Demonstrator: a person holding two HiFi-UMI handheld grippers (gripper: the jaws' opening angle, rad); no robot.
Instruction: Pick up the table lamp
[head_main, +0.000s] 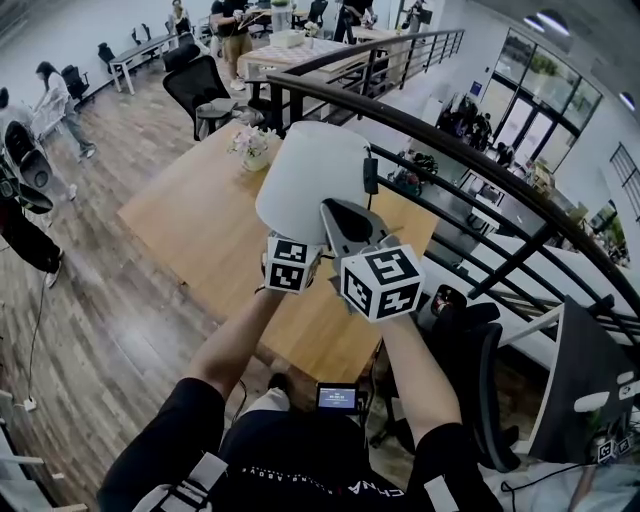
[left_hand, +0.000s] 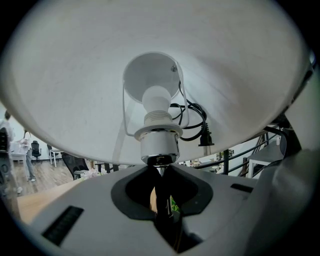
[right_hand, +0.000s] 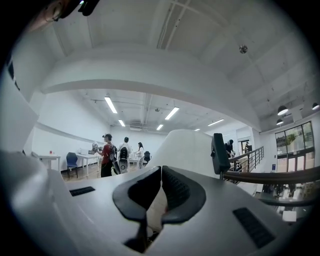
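The left gripper (left_hand: 161, 168) was pinching the table lamp (head_main: 310, 175) by its thin metal stem (left_hand: 161, 201), with the jaws clamped on it just under the chrome socket (left_hand: 159, 147). The right gripper (right_hand: 161, 168) had its jaws pressed together, apparently on nothing, though that view was poor. The wooden table (head_main: 190, 235) lay below both grippers. The lamp was held up over the table's near half, white shade uppermost and its base hidden. A small potted flower (head_main: 253, 148) stood at the table's far end. The lamp's black plug (left_hand: 205, 136) dangled beside the socket.
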